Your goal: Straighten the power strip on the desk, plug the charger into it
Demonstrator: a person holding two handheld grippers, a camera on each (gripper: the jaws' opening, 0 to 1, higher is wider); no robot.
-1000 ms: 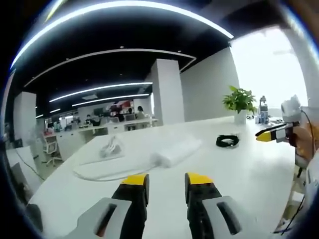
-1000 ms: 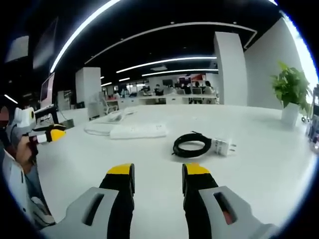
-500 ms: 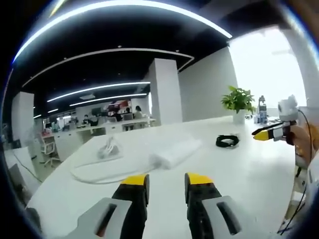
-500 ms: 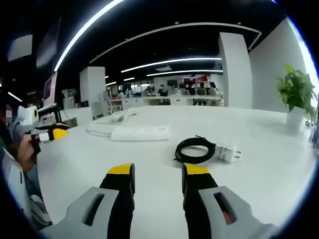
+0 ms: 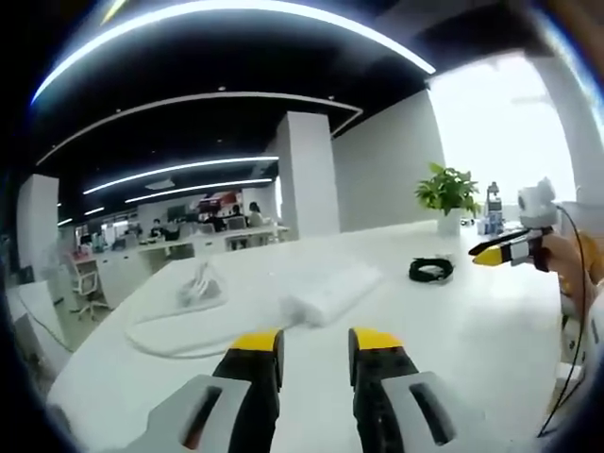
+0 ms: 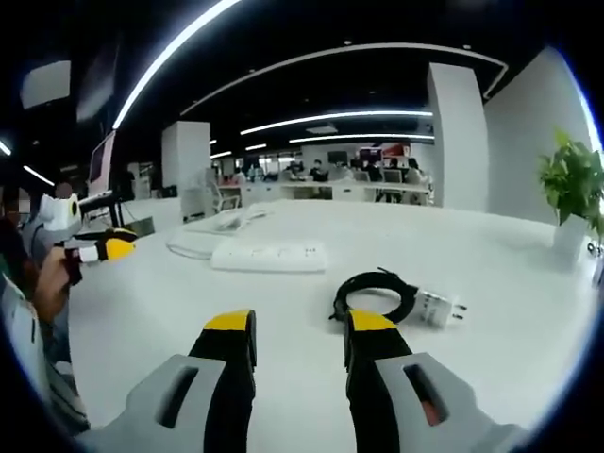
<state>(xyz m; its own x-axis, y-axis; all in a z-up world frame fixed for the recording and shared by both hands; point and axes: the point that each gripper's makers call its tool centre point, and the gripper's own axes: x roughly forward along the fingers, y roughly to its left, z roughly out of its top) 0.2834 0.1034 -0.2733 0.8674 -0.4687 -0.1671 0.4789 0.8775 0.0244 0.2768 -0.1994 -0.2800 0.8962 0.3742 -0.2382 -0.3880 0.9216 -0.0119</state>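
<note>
Looking along the left gripper (image 5: 314, 342), its jaws are parted with nothing between them, hovering over the desk (image 5: 453, 330). Ahead and a touch right lies the power strip (image 5: 332, 291), skewed, its white cord (image 5: 175, 330) looping off to the left. Risk as I see it: nudge one end and that cord drags the strip back crooked.

Over in the right gripper view, the right gripper (image 6: 300, 332) is also parted and empty. Just ahead, slightly right, sits the charger (image 6: 440, 309) with its coiled black cable (image 6: 375, 295). A grab on the coil instead of the body could leave the prongs dangling badly for the sockets.
</note>
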